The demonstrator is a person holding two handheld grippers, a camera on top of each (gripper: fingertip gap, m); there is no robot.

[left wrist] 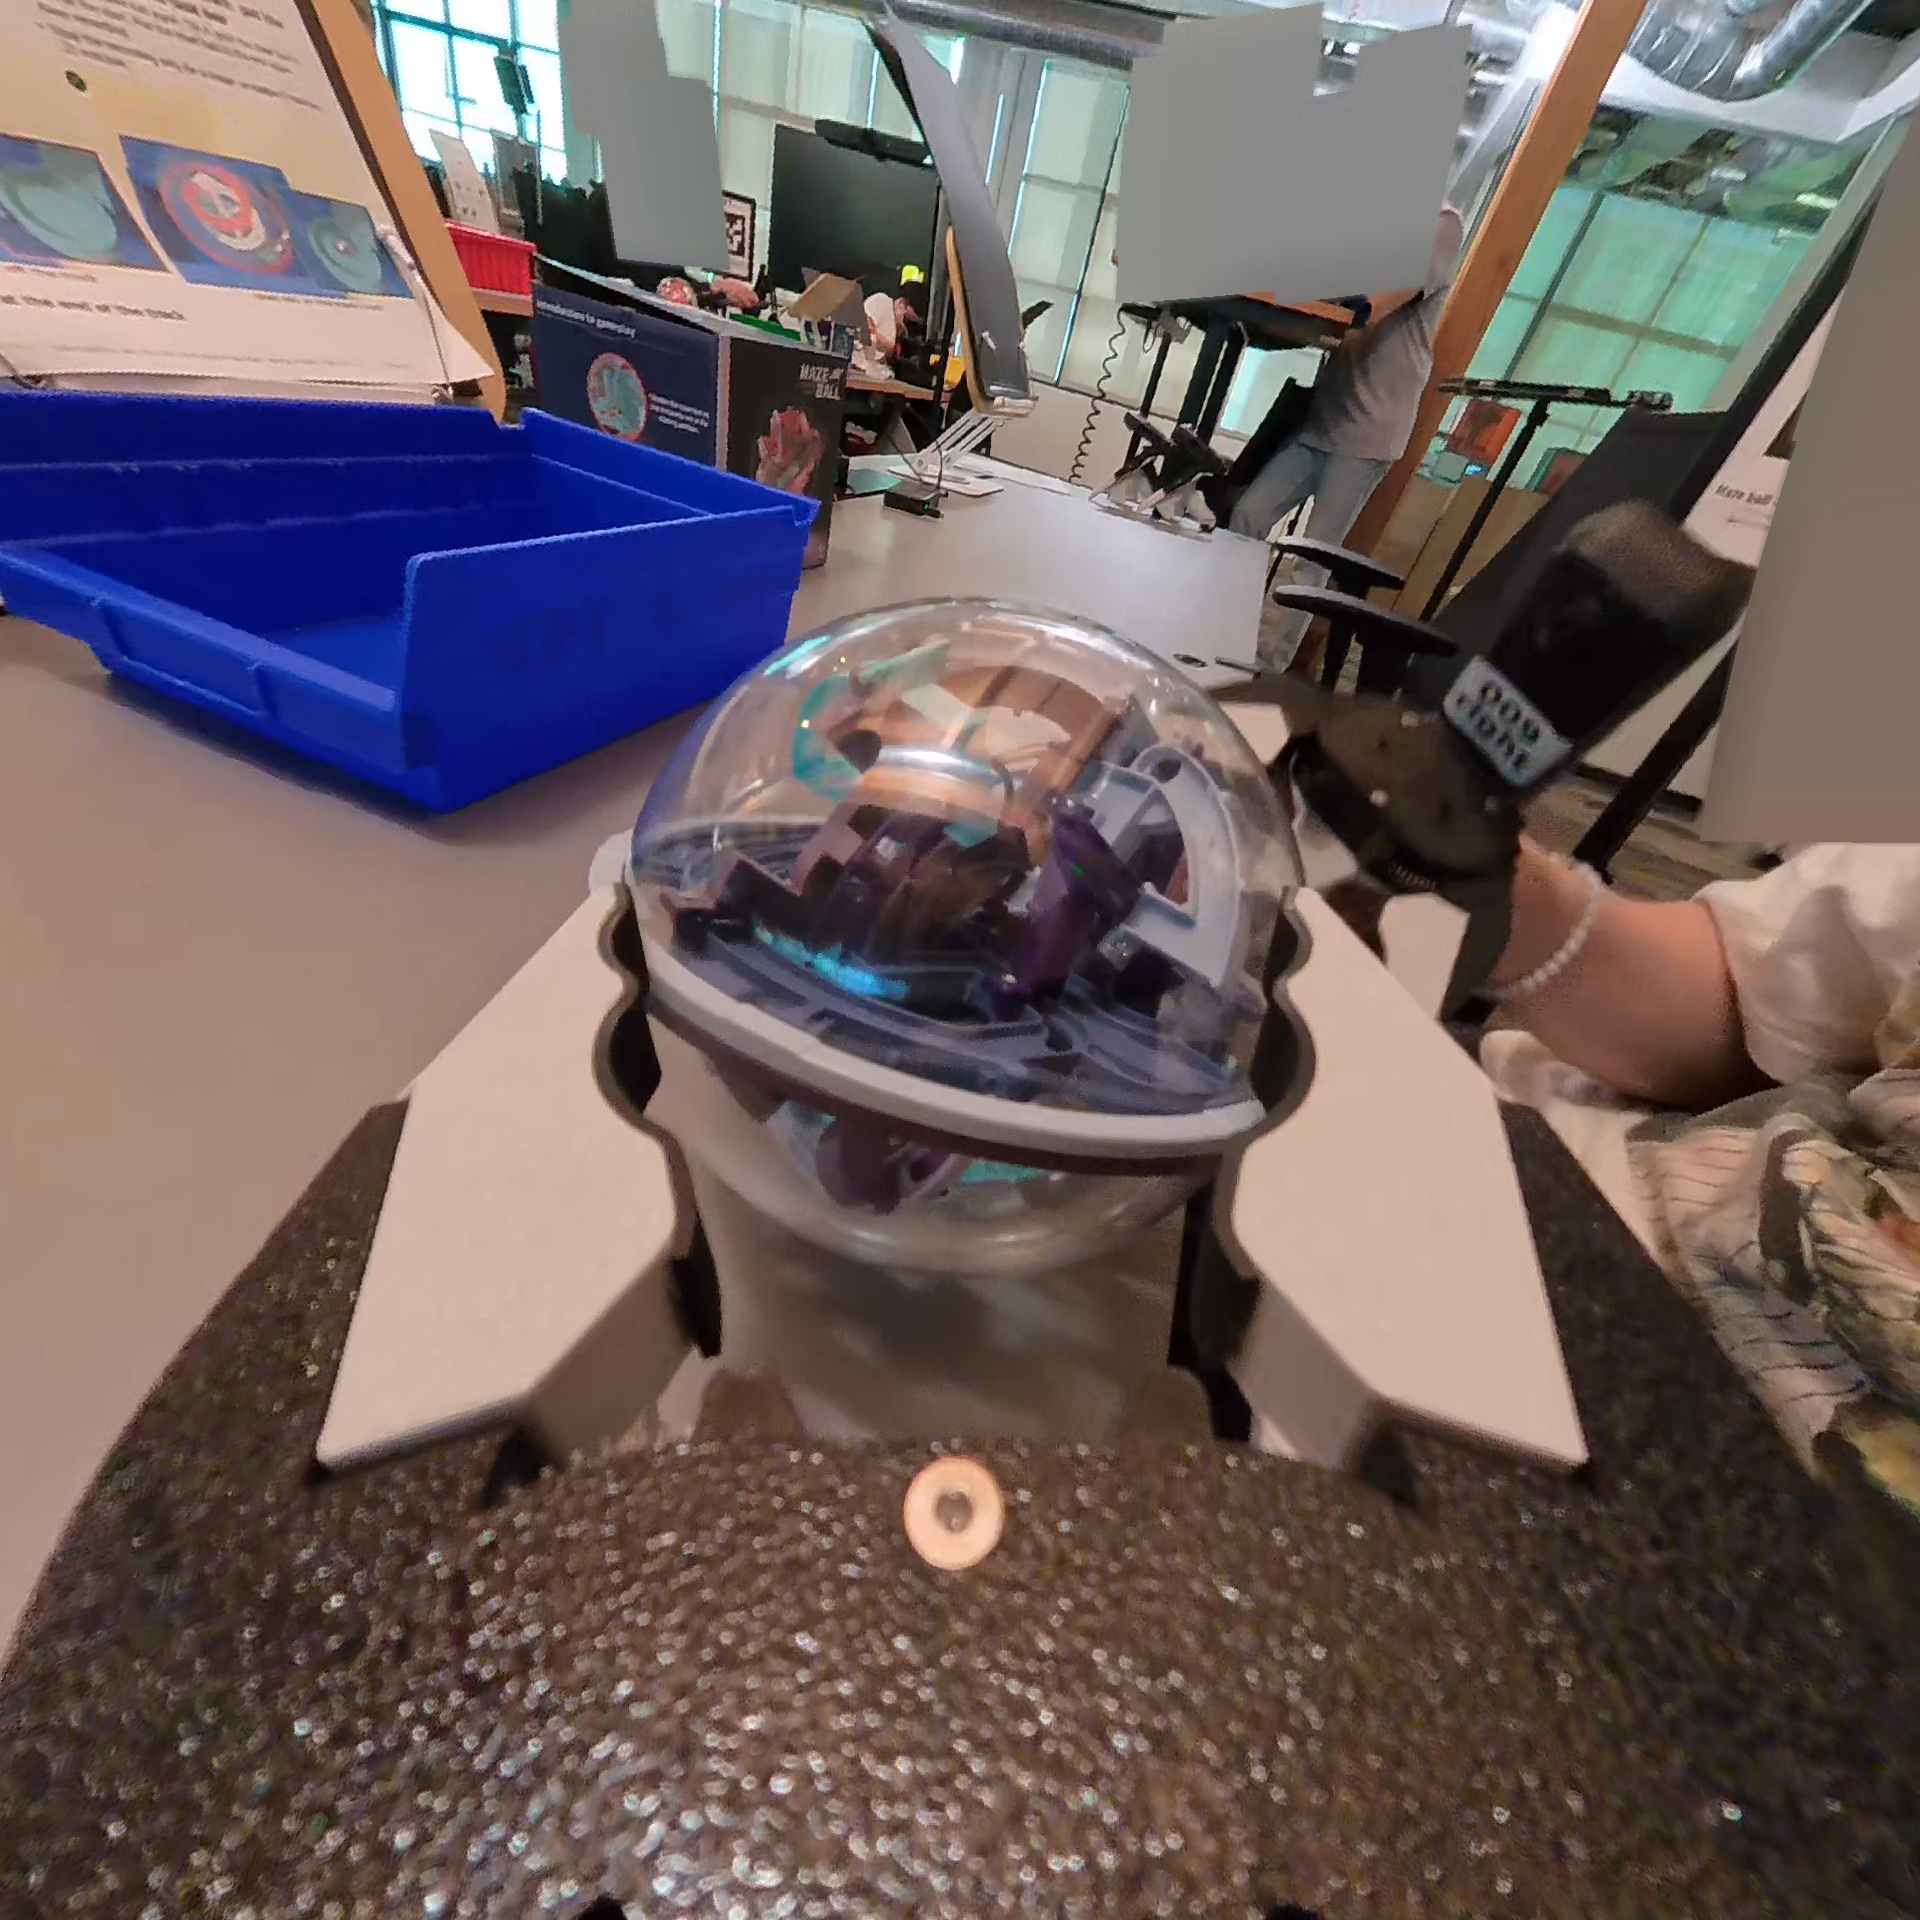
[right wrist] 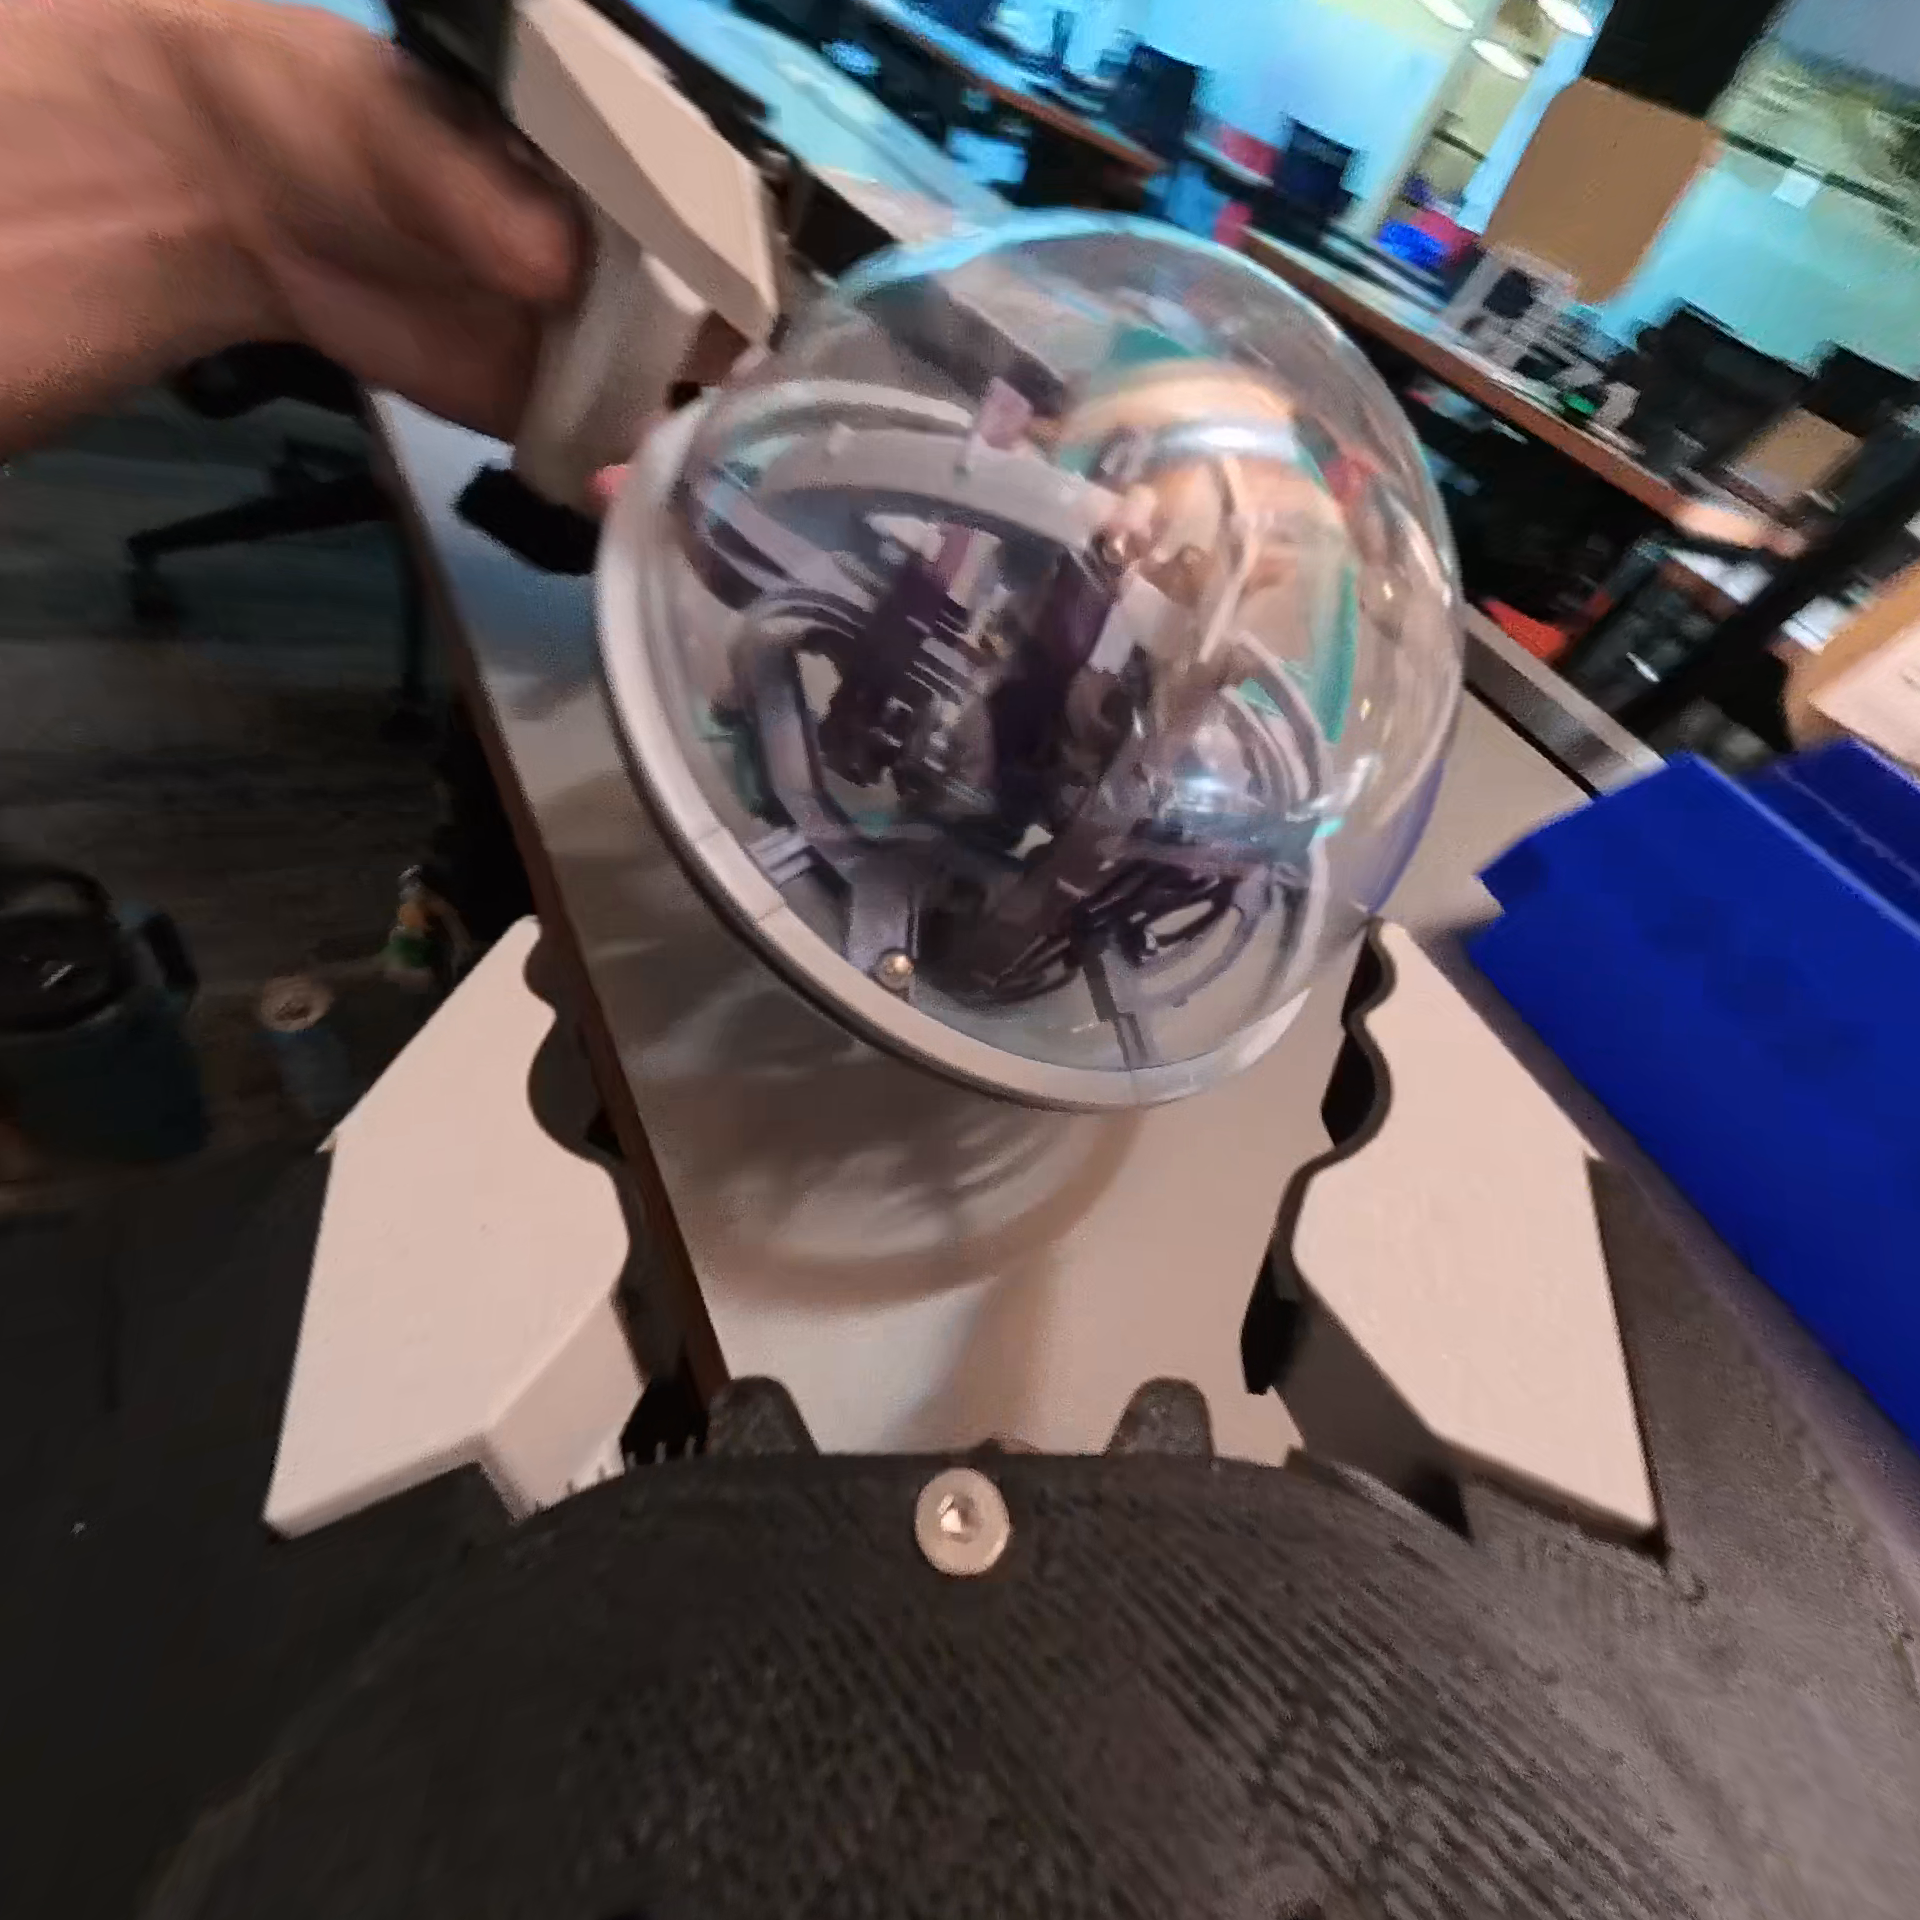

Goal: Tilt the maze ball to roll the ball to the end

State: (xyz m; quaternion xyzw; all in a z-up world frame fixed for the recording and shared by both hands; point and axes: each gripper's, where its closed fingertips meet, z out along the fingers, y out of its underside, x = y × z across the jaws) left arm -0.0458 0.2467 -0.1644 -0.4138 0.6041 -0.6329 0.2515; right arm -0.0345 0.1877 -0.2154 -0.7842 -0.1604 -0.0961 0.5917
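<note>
The maze ball [left wrist: 956, 914] is a clear sphere with a grey ring around its middle and purple, grey and teal tracks inside. My left gripper [left wrist: 951, 935] is shut on it, with both pads against the ring on either side. In the right wrist view the maze ball [right wrist: 1018, 665] is tilted above the grey table [right wrist: 1039, 1299], and a small metal ball [right wrist: 896, 966] sits near the ring. A hand holds the left gripper's finger [right wrist: 644, 218] at the ball's upper left. My right gripper [right wrist: 951, 997] is open; its left pad stands apart from the sphere.
A blue bin [left wrist: 416, 644] lies on the table to the left, and shows at the right in the right wrist view [right wrist: 1714, 987]. A dark product box [left wrist: 727, 405] and an instruction board [left wrist: 208, 208] stand behind it. The table's edge [right wrist: 582, 935] runs close on the left.
</note>
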